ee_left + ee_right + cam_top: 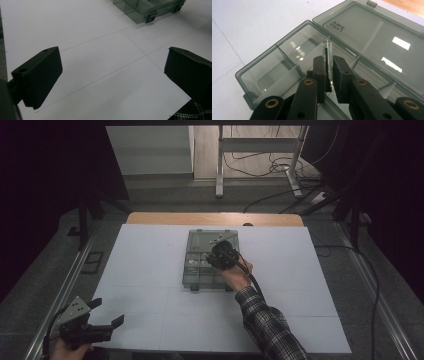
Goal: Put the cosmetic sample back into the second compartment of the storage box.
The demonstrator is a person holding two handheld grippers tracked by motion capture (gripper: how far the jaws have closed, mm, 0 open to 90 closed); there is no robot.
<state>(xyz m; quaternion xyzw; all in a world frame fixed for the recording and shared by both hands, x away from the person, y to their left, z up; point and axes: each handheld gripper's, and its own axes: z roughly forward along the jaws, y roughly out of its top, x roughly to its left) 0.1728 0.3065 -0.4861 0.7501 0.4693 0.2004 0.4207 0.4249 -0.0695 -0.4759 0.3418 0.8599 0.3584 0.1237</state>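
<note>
One grey see-through compartment box (210,261) at mid-table, lid open toward the far edge. One small clear tube (327,53) (dark strip inside). Two tools: left tool (106,314) by the near left corner, right tool (218,254) over the box. One plaid sleeve (270,327). One white table (300,270).

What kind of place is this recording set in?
Probably a lab or workshop recording station: a white-covered table between dark screens, a bare desk frame with loose cables behind, and a clear compartment box.
</note>
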